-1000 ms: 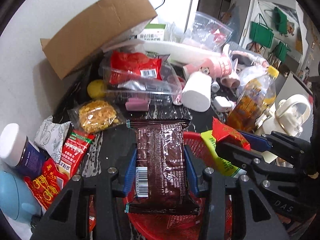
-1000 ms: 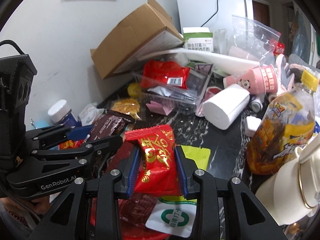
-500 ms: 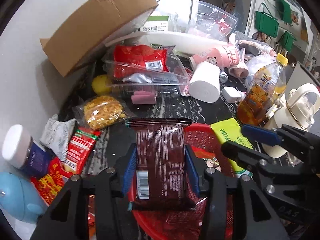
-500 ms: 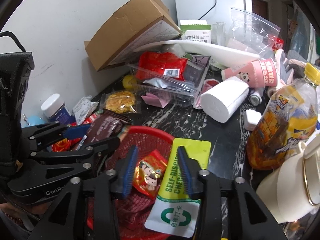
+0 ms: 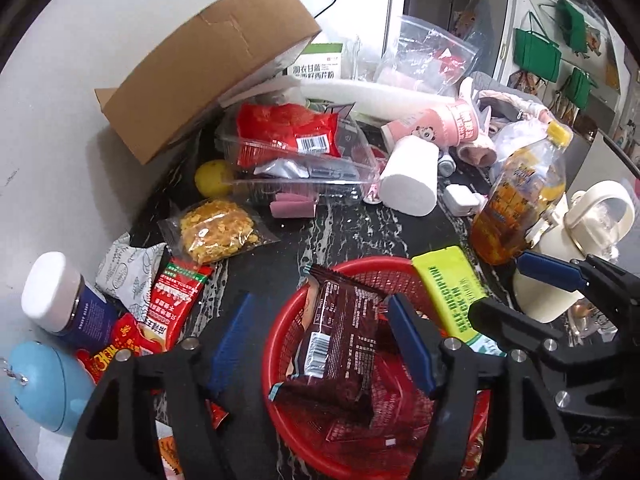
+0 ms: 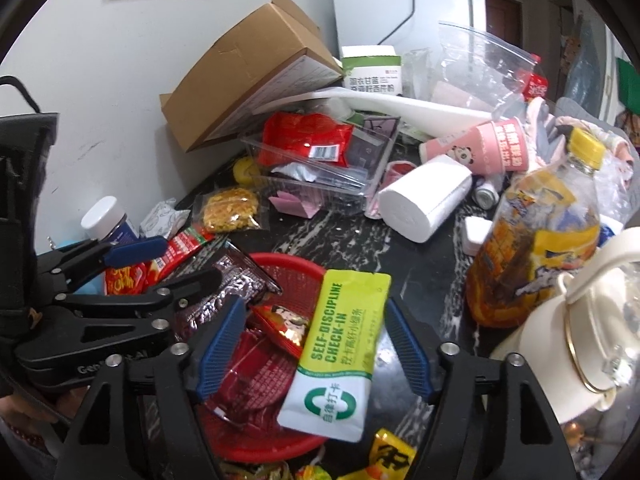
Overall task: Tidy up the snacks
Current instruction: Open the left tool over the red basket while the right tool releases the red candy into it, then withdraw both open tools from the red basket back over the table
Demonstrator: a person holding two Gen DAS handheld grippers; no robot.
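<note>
Brown wrapper now lies in the red basket; both claws, left and right, have just opened wide, snacks delivered.

light: bright, even indoor | shadows: soft | edges: fisheye-bent, black corners | focus: sharp
</note>
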